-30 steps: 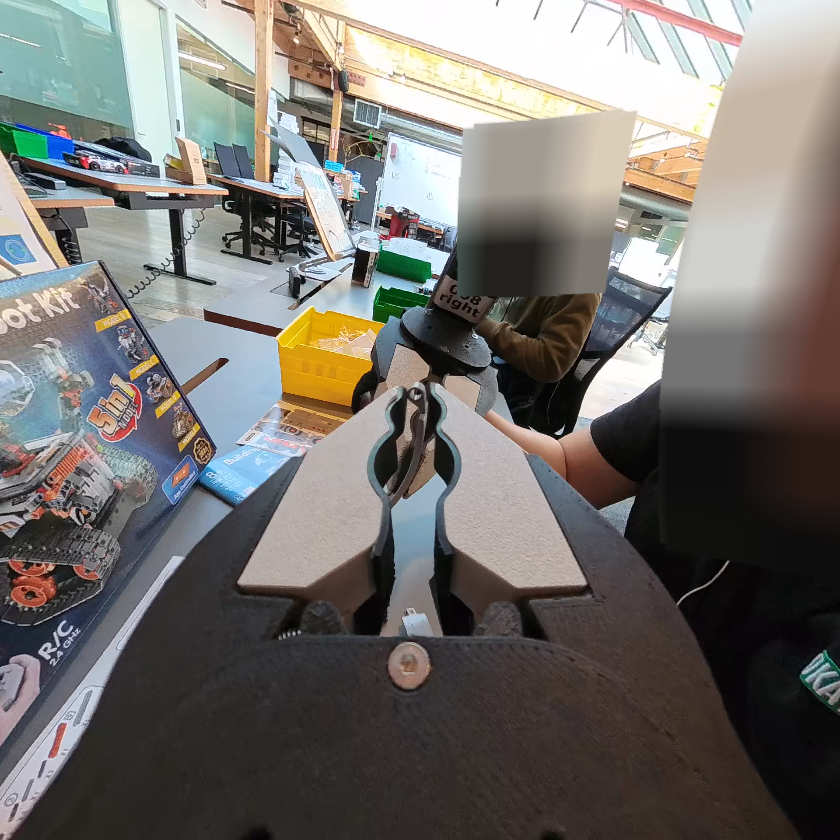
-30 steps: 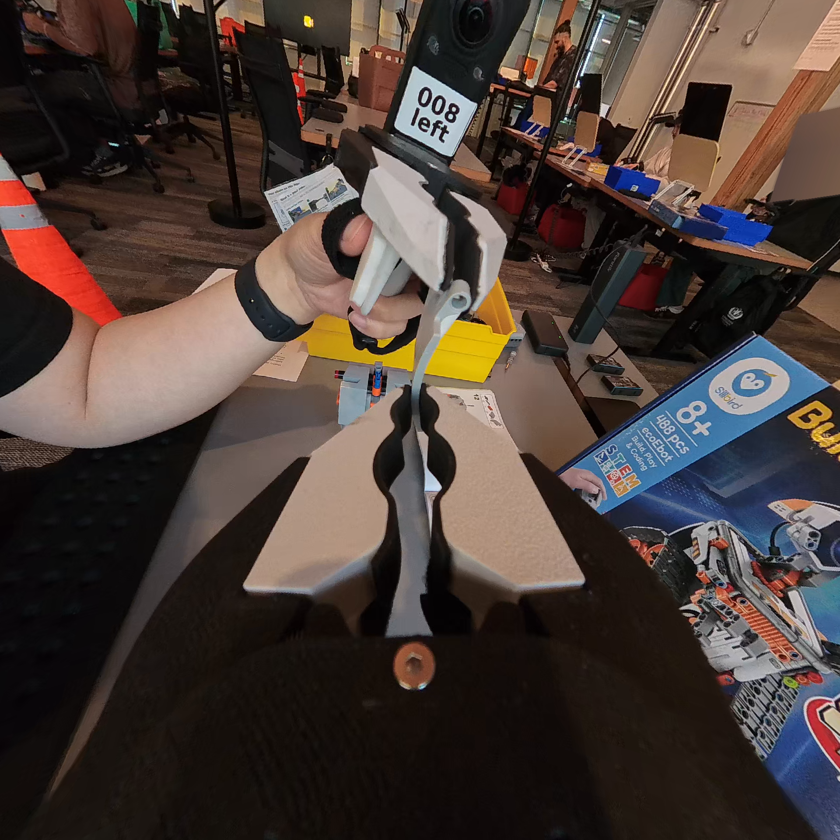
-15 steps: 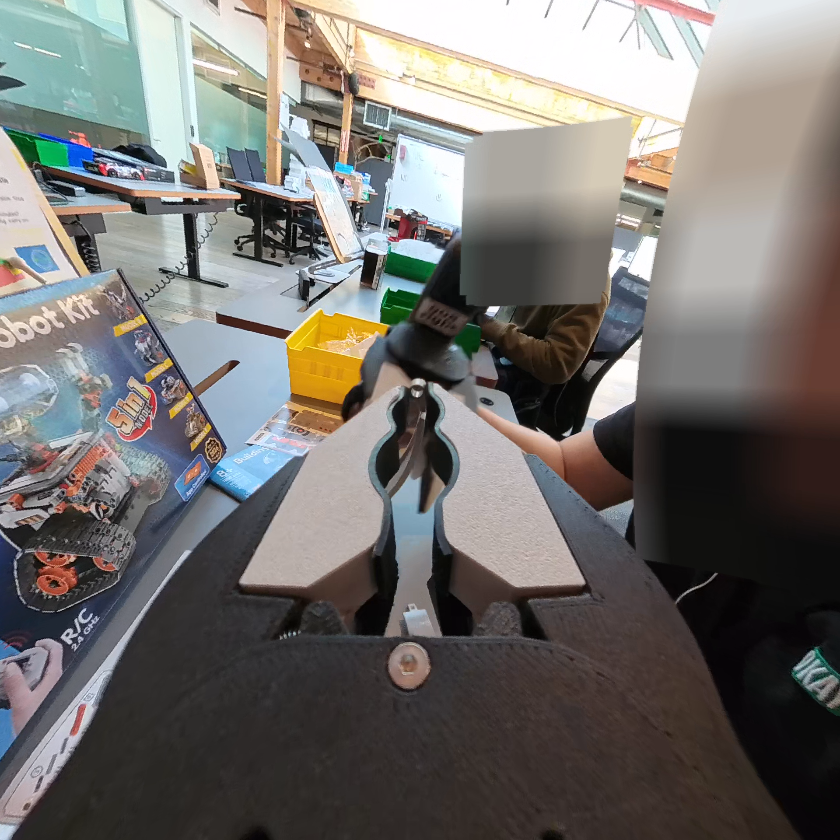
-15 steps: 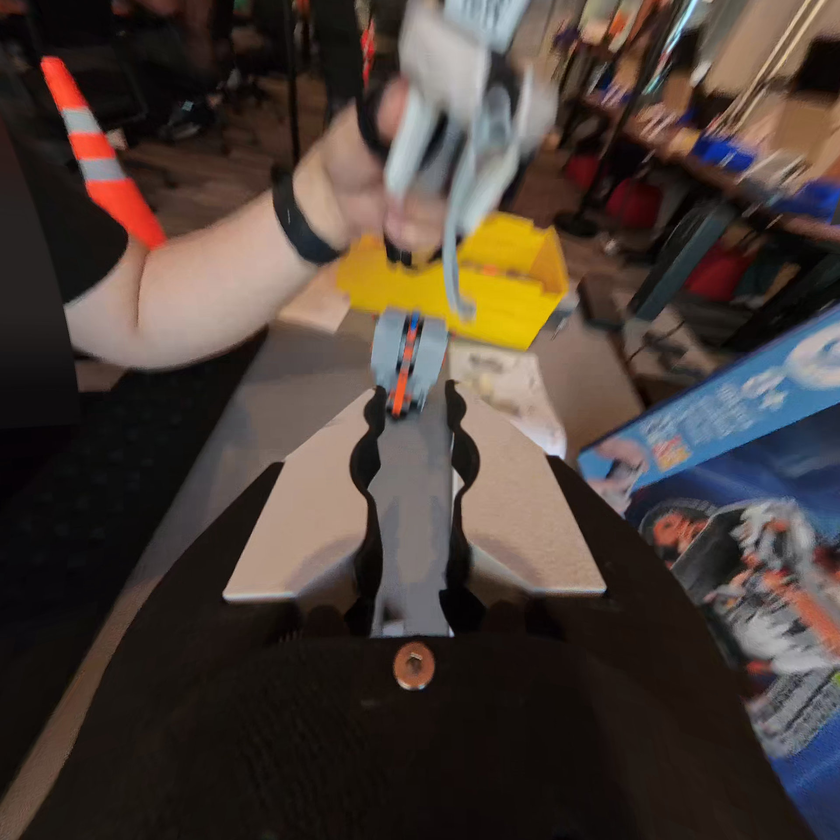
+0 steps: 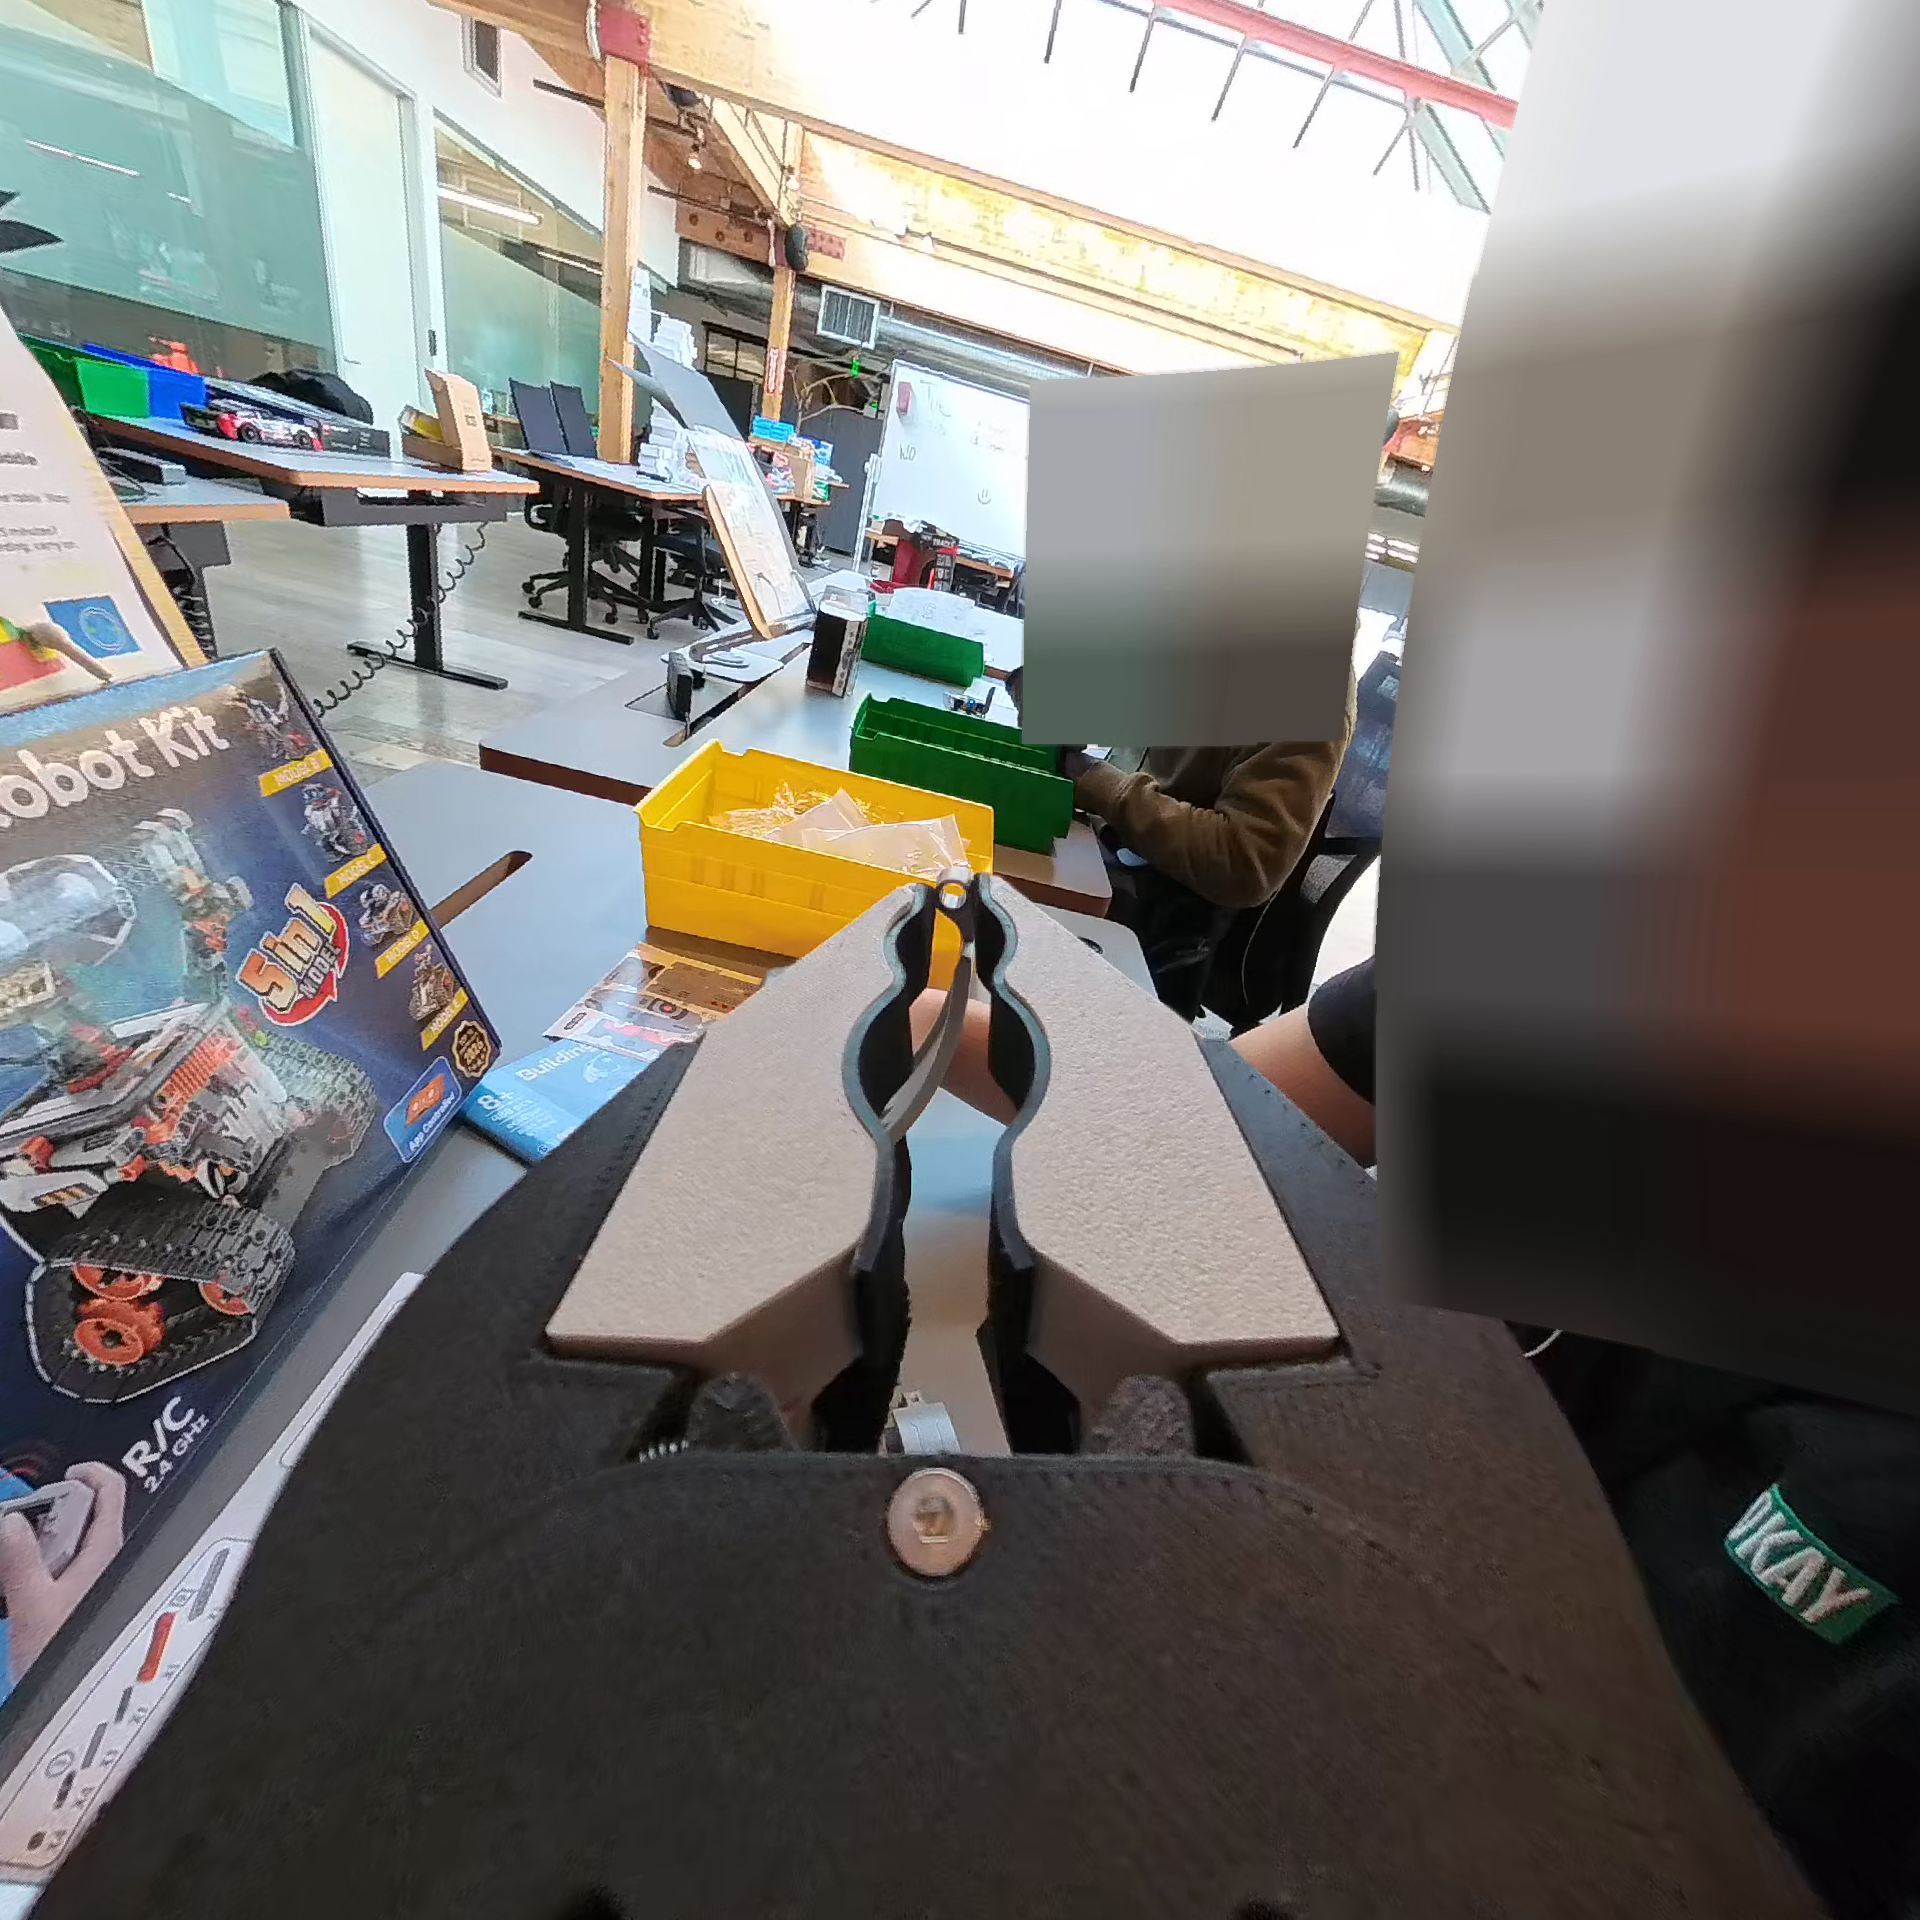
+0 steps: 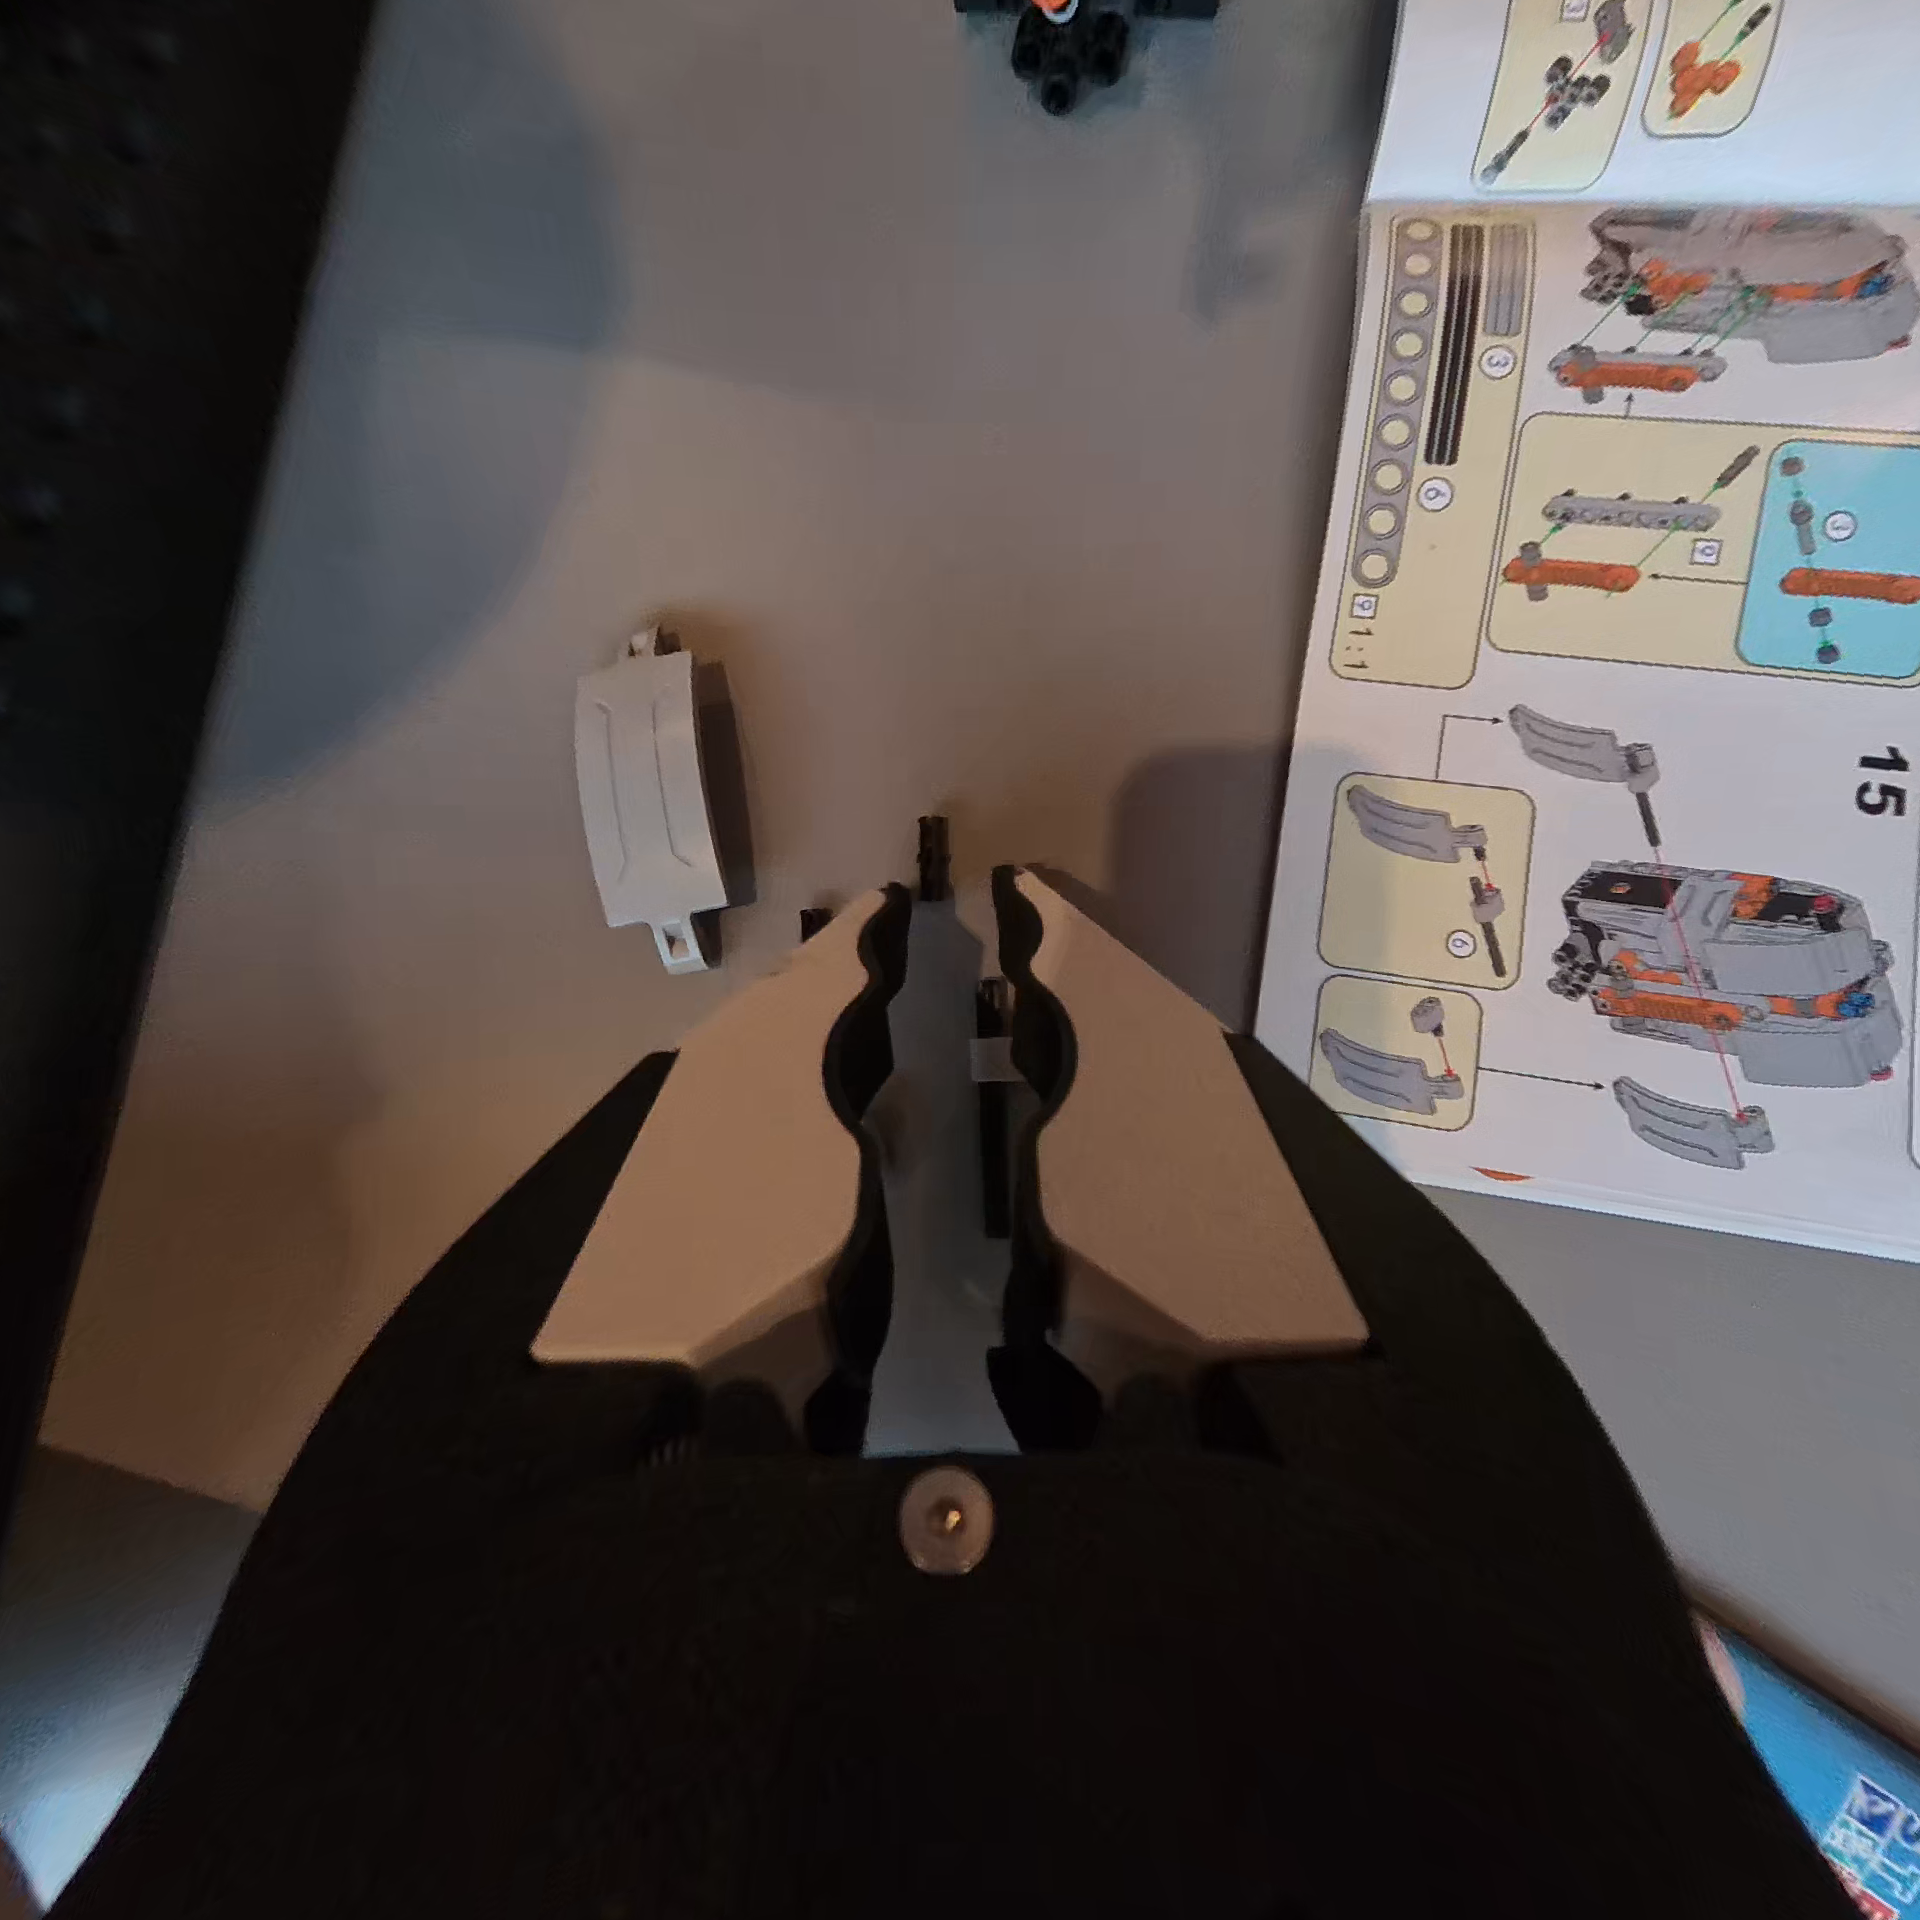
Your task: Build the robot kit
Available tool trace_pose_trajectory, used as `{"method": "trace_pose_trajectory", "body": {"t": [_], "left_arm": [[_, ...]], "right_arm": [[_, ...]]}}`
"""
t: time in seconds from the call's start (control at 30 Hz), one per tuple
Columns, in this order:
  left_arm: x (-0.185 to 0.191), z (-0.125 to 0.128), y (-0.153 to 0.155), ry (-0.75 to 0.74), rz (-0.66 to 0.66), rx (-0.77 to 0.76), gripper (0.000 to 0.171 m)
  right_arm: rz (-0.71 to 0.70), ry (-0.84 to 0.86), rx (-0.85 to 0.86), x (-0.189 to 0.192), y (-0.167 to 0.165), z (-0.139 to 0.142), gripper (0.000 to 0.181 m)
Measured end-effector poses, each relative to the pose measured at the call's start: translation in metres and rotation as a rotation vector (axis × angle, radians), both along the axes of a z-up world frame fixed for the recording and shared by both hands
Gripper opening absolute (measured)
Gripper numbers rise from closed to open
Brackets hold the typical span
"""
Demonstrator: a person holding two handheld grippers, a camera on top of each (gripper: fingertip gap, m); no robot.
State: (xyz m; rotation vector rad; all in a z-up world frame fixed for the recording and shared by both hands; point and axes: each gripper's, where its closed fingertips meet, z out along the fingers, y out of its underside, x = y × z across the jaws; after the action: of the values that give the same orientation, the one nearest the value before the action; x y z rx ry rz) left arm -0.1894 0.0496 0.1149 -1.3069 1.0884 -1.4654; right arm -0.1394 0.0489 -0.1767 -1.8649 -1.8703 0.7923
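Note:
My left gripper is shut on a thin grey curved panel piece, held in the air above the grey table; the piece's small ring end sticks out at the fingertips. My right gripper points down at the table with its jaws a little apart and nothing clamped. A black axle with a grey bush shows through the gap, close to the right finger. A short black pin lies just ahead of the tips. A white curved panel lies to the left.
An open instruction booklet lies right of the right gripper, and a black part at the far edge. A yellow bin, green bin and a standing robot kit box are around the left gripper. A person's forearm reaches in. My right fingertips sit around 30 centimeters from my left ones.
The right gripper let go of the grey piece, opened slightly and swung down over the table. It has left the left wrist view. The left gripper keeps the piece.

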Motion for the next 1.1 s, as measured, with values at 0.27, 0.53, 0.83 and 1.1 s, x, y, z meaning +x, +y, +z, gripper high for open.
{"method": "trace_pose_trajectory", "body": {"t": [0.27,0.53,0.83,1.1], "left_arm": [[-0.004,0.001,0.000,0.007,0.006,-0.012,0.005],[-0.035,-0.004,0.025,0.114,0.252,0.043,0.005],[-0.058,0.020,0.008,0.018,0.242,0.074,0.005],[-0.066,0.029,-0.001,-0.034,0.206,0.080,0.004]], "right_arm": [[-0.029,-0.035,0.011,0.003,0.004,0.002,0.004],[-0.313,-0.557,0.165,0.123,-0.011,0.053,0.003],[-0.224,-1.187,0.124,0.196,-0.058,0.037,0.004],[-0.233,-1.290,0.091,0.210,-0.065,0.018,0.004]]}}
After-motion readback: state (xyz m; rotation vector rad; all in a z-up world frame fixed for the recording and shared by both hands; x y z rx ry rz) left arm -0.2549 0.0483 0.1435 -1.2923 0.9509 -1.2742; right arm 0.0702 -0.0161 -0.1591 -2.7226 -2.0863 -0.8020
